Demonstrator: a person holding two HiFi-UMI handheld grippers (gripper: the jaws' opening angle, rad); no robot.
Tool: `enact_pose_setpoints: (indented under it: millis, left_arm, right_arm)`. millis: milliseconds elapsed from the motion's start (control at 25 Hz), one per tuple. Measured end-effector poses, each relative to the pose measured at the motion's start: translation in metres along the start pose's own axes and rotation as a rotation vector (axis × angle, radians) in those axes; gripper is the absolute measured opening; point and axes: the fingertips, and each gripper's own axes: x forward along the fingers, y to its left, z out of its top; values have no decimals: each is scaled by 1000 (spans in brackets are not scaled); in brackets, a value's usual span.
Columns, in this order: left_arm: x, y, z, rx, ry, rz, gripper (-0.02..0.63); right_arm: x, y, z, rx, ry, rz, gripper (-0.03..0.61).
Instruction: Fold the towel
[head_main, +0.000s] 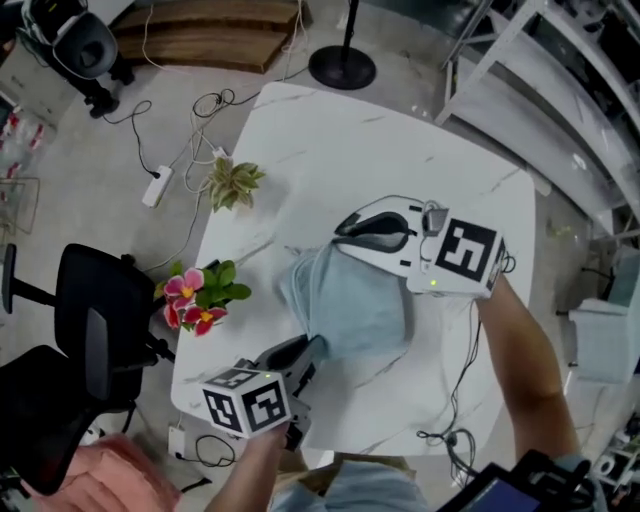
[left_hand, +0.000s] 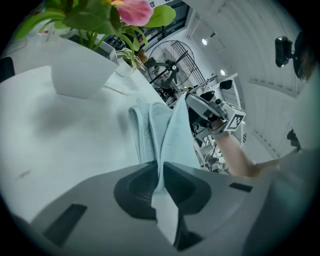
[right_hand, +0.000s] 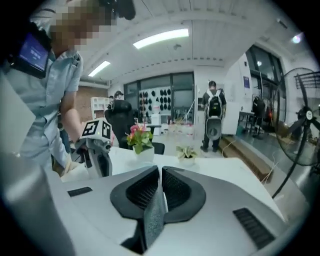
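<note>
Head view | towel (head_main: 350, 305): soft pale-blue cloth, bunched | tbl (head_main: 330, 150): wht marble-look, rounded

Strip of towel (right_hand: 154, 215) pinched tight in the right tongs (right_hand: 160, 172), white desk (right_hand: 220, 172) beyond, left tongs (right_hand: 100, 159) at far left, pink flowers (right_hand: 140, 137) and small green plant (right_hand: 187, 153) behind.

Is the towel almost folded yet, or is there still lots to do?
About partway, I think. Done: both grippers have hold of the light blue towel. In hand: the left gripper pinches its near end, the right gripper pinches its far end, and the cloth sags in loose layers between them over the white table. Left: laying it down flat, since no neat fold lies on the table yet.
</note>
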Motion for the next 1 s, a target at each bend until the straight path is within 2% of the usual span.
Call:
enact_pose_setpoints:
  millis: [40, 120, 280, 360, 440, 520, 640, 720, 800, 880, 1000]
  left_arm:
    - [0, 0, 0, -1, 3, -2, 40]
    - [1, 0, 0, 1, 8, -1, 38]
    - [0, 1, -1, -6, -10, 13, 37]
    - [-1, 3, -1, -37, -34, 14, 38]
    - [-1, 4, 1, -72, -52, 9, 38]
    - [-1, 5, 2, -86, -54, 5, 37]
    - [-1, 7, 3, -84, -52, 11, 38]
    - [-1, 9, 2, -90, -54, 13, 37]
    - [-1, 10, 2, -89, -57, 18, 37]
    - [-1, 11, 1, -88, -57, 17, 37]
    - [0, 10, -2, -99, -45, 6, 37]
  right_arm:
    - [1, 0, 8, -10, -28, -7, 37]
    - [9, 1, 12, -15, -15, -9, 30]
    - [44, -9, -20, -27, 170, -23, 23]
    - [62, -11, -48, -44, 283, -26, 21]
    - [73, -11, -69, -43, 344, -39, 20]
    - [68, -14, -66, 0, 314, -64, 35]
    - [34, -23, -30, 101, 180, -131, 176]
    - [5, -19, -5, 111, 88, -172, 175]
    - [-18, 8, 6, 122, 48, -159, 123]
    - [-25, 55, -8, 167, 96, -111, 98]
    - [-9, 117, -51, 212, 201, -63, 97]
